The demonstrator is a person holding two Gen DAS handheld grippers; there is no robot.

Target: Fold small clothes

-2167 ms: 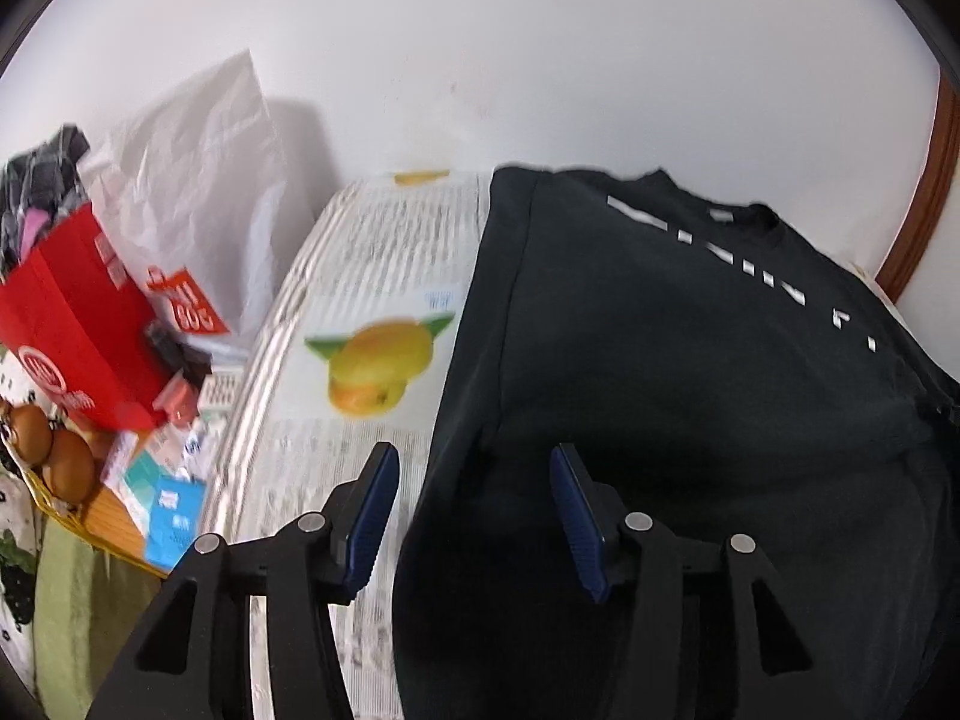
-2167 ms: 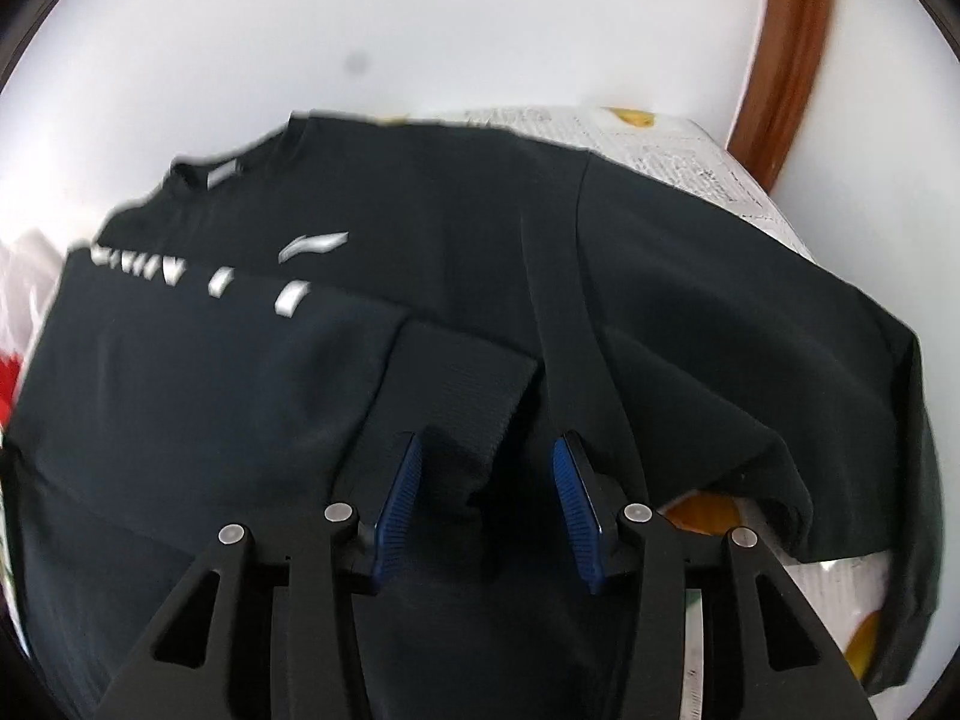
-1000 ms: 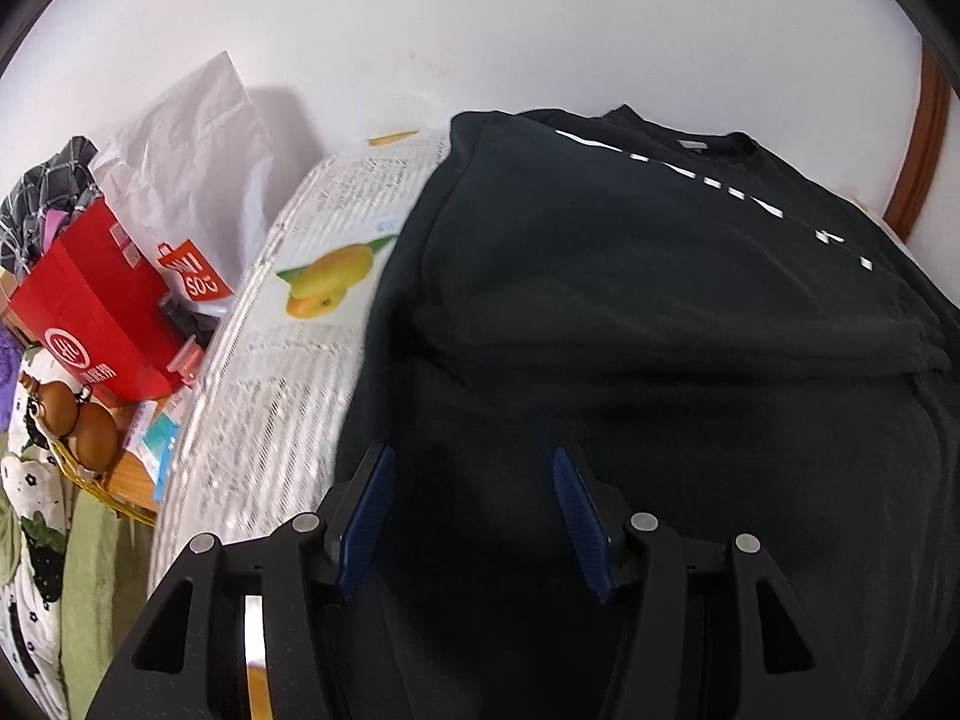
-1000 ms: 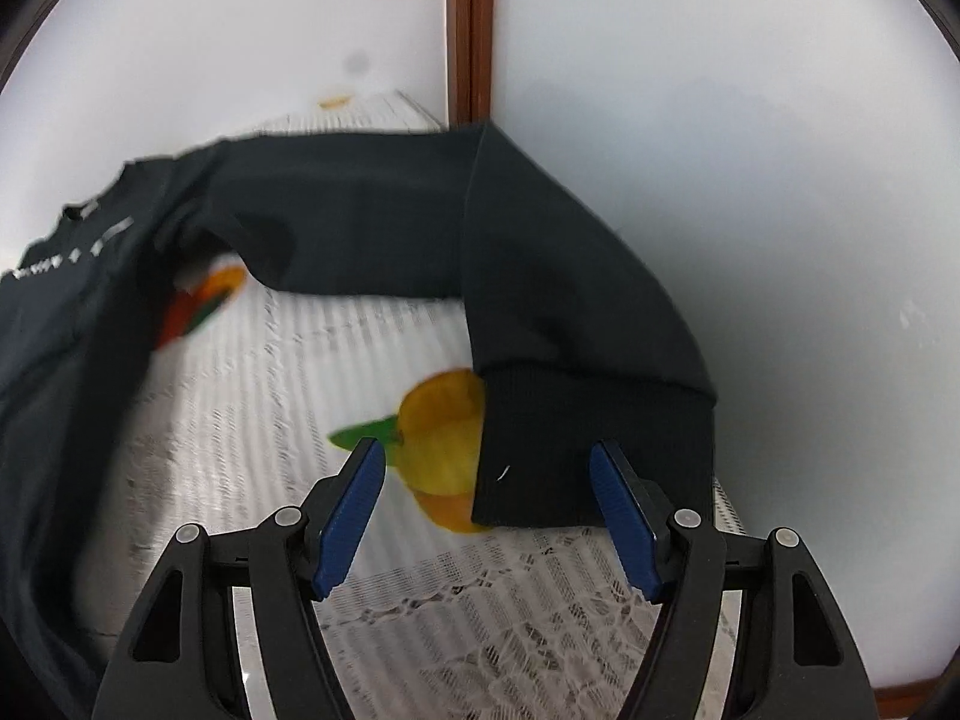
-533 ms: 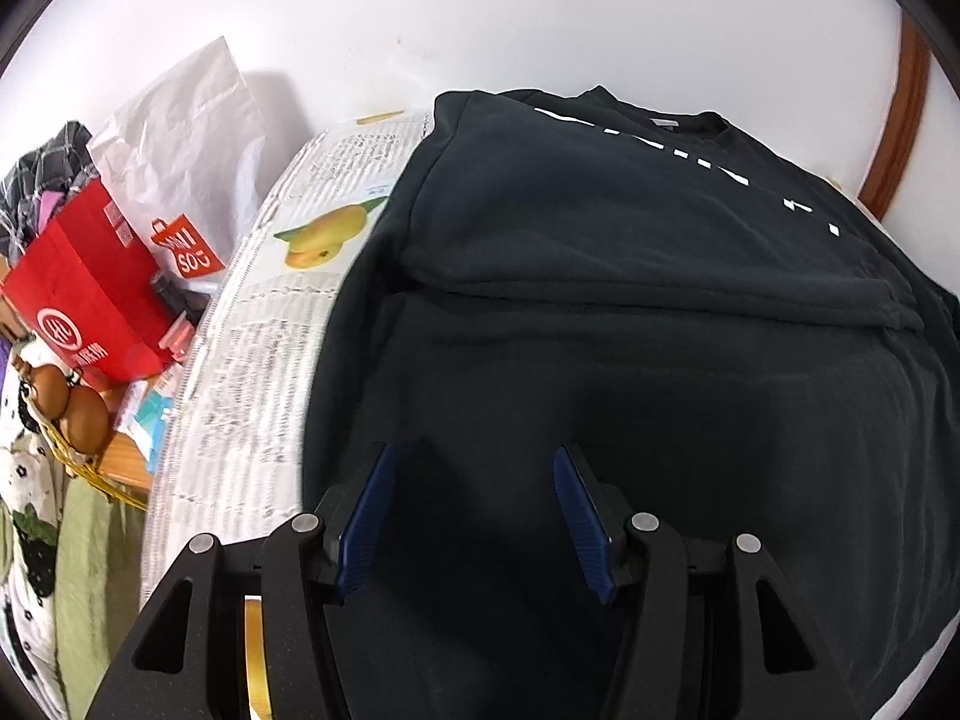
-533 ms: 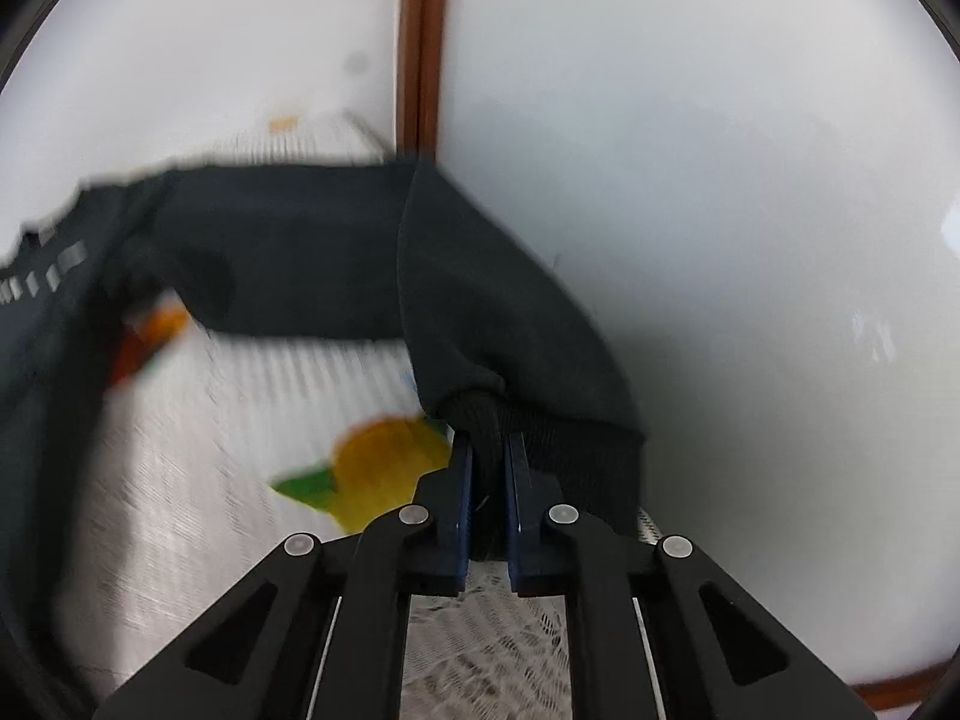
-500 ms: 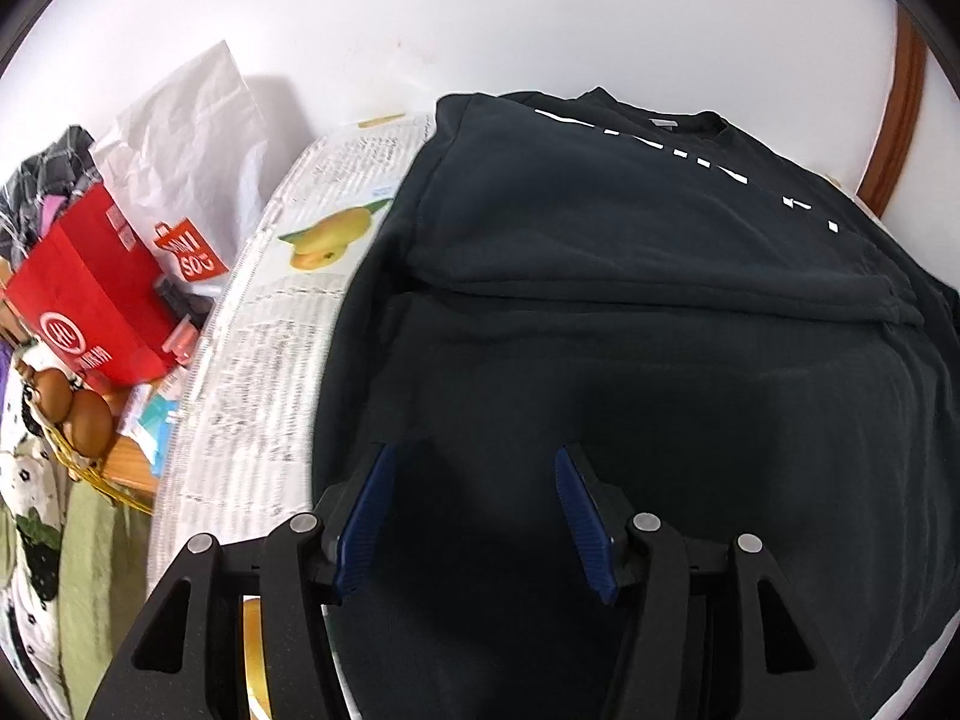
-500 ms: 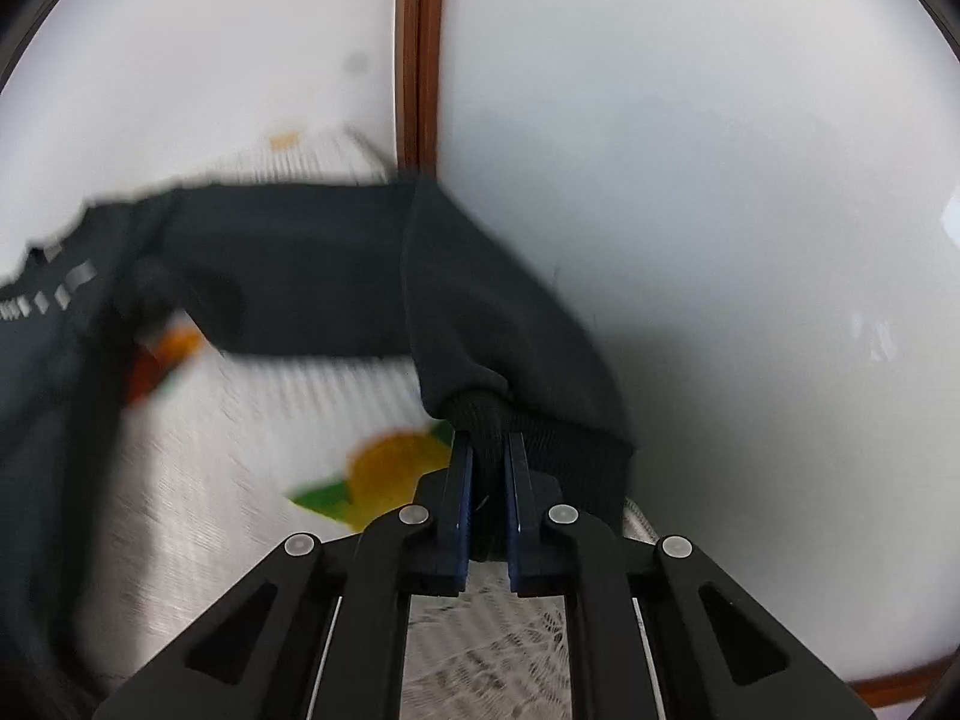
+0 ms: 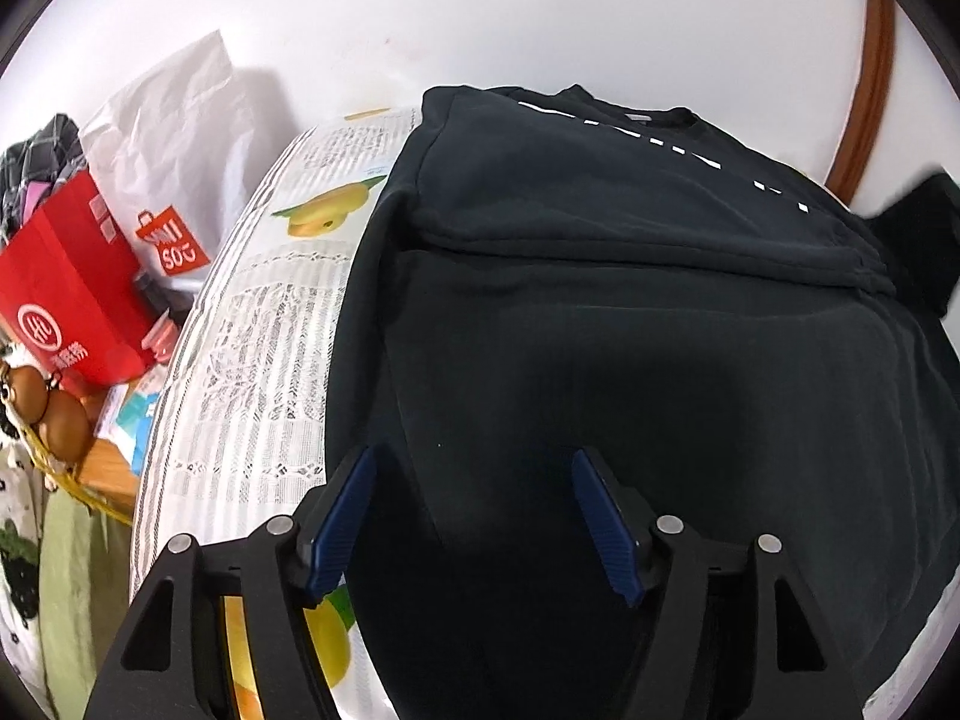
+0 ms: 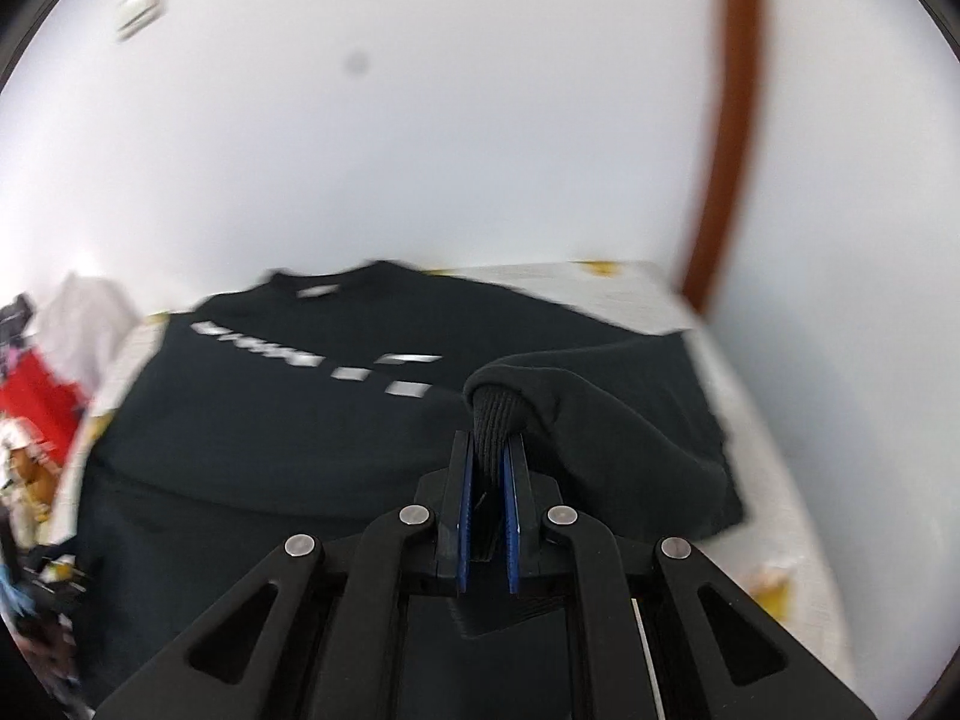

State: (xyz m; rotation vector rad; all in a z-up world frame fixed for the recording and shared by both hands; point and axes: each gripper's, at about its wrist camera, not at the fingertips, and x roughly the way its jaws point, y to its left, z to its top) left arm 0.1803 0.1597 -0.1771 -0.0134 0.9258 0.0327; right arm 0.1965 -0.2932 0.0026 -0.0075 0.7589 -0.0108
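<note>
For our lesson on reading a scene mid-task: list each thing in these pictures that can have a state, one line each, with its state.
Black sweatshirt: lying on the table, one sleeve already folded across the chest.
Sleeve cuff: lifted, pinched in the right claw.
Right claw: shut on the sleeve cuff.
Left claw: jaws opening over the sweatshirt's lower body, gripping nothing.
Red paper bag: upright beside the table.

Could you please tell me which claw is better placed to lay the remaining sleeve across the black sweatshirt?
Right. The right claw is clamped on the ribbed cuff above the black sweatshirt; the left claw is opening, holding nothing.
</note>
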